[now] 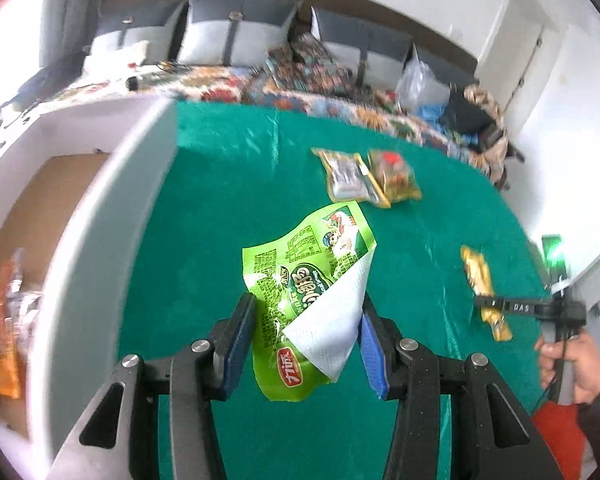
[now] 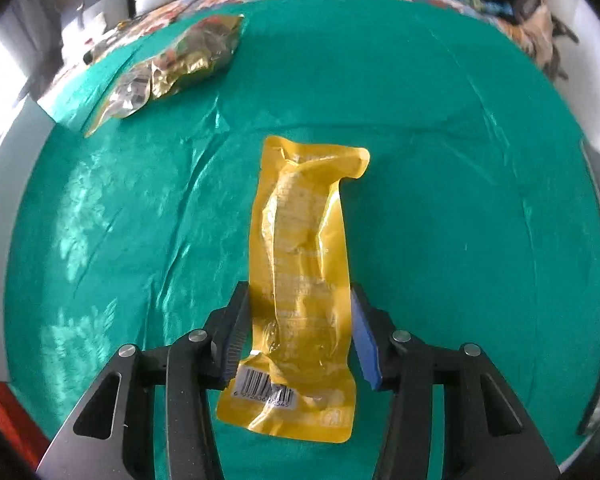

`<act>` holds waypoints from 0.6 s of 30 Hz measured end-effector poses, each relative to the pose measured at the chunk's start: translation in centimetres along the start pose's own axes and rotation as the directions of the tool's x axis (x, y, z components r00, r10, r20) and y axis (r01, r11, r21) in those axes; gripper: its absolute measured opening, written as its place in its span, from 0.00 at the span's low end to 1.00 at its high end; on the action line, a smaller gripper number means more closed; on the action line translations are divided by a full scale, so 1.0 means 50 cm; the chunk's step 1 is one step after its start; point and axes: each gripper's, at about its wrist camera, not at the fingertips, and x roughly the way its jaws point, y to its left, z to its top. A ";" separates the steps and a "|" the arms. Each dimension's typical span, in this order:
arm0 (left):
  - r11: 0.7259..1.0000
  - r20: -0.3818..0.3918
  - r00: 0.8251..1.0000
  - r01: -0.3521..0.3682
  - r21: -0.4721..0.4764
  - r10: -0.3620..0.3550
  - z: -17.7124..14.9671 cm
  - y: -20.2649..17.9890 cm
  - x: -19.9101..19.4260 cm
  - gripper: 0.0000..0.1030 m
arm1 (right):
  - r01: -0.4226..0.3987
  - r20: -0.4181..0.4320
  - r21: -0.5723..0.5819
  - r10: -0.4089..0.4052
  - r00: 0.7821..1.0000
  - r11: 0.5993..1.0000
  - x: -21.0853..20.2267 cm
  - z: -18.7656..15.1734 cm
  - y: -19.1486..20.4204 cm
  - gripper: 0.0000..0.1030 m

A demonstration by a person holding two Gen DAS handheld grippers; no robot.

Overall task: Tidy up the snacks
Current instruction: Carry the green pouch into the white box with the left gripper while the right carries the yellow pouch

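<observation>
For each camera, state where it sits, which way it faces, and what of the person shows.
Left wrist: on the left hand-held gripper, angled down at the green packet it grips; the person's right hand shows.
Right wrist: on the right hand-held gripper, looking steeply down at the yellow packet it grips; no body visible.
Shared: green cloth, yellow packet.

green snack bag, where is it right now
In the left wrist view, the green snack bag sits pinched in the left gripper, above the green cloth.

Both wrist views close above green cloth (image 1: pixel 220 208)
</observation>
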 end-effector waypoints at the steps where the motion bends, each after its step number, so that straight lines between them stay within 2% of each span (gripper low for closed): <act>1: 1.000 0.013 1.000 -0.002 -0.007 0.002 0.003 0.013 -0.021 0.47 | -0.042 -0.005 0.032 0.043 0.999 0.999 -0.008 -0.004 -0.008 0.48; 5: 0.999 0.067 0.998 -0.011 -0.051 0.014 0.020 0.079 -0.103 0.47 | -0.226 0.040 0.118 0.222 0.974 0.967 -0.063 -0.011 -0.002 0.48; 8: 0.995 0.094 0.995 -0.033 -0.098 0.042 0.034 0.145 -0.153 0.47 | -0.344 0.086 0.073 0.338 0.937 0.936 -0.133 0.008 0.080 0.48; 9: 0.992 0.106 0.992 -0.060 -0.108 0.072 0.038 0.174 -0.171 0.47 | -0.375 0.095 0.050 0.369 0.924 0.926 -0.151 0.014 0.115 0.48; 13: 0.976 0.117 0.980 -0.143 -0.167 0.164 0.038 0.281 -0.216 0.47 | -0.513 0.104 -0.075 0.518 0.849 0.855 -0.225 0.048 0.323 0.48; 16: 0.955 0.108 0.969 -0.193 -0.225 0.221 0.029 0.364 -0.239 0.47 | -0.609 0.059 -0.179 0.627 0.777 0.772 -0.263 0.072 0.527 0.48; 18: 0.938 0.098 0.957 -0.240 -0.252 0.271 0.020 0.412 -0.249 0.47 | -0.635 0.025 -0.228 0.656 0.754 0.738 -0.265 0.081 0.648 0.48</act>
